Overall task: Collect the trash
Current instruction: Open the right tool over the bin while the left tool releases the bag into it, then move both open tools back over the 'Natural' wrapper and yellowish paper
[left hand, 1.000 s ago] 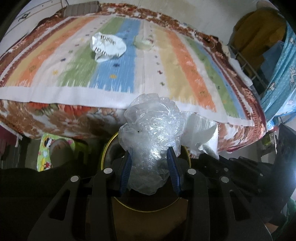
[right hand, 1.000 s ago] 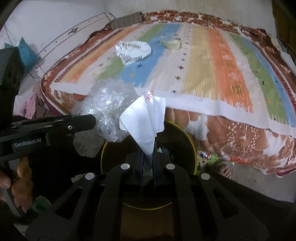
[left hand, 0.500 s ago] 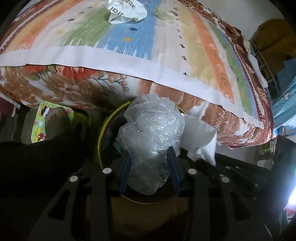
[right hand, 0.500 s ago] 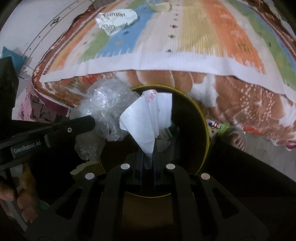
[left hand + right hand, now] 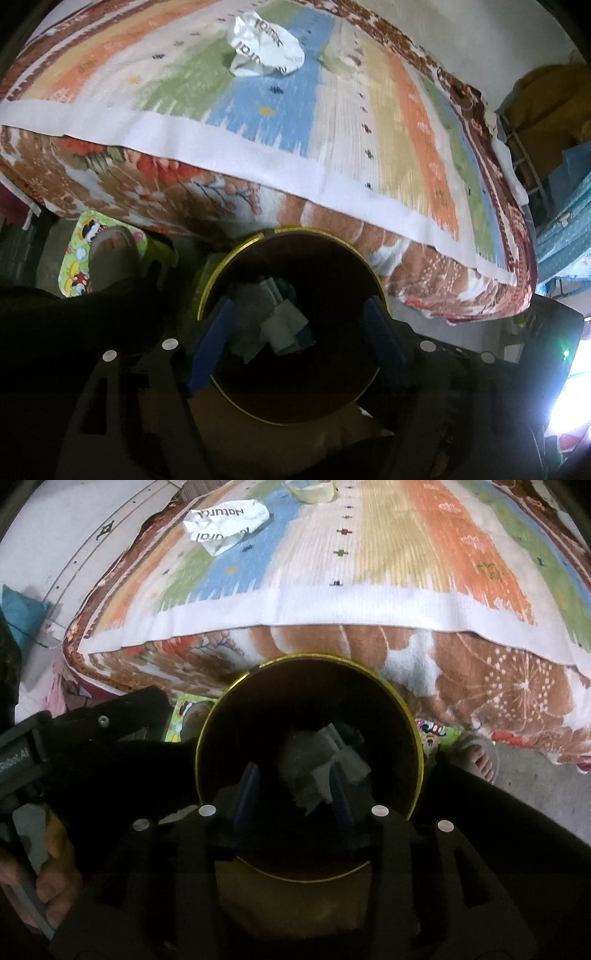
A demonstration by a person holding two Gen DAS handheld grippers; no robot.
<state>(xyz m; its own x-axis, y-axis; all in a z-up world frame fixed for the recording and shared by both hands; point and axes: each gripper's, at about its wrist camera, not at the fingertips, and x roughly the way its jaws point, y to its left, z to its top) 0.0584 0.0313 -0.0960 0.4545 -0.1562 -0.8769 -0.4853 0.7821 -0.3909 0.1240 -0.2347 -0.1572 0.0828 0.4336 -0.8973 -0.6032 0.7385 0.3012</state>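
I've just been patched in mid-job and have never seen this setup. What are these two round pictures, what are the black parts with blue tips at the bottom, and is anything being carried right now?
Each picture comes from a camera on a hand-held claw, looking along its two blue-padded fingers. A person holds one claw in each hand; there is no robot arm. Both claws point down into a round bin with a yellow rim, beside a bed with a striped cover. The left claw and the right claw have just been opening and now stand open, with nothing between their fingers. Pale scraps lie in the bin. On the bed lie a crumpled printed wrapper and a small pale piece.
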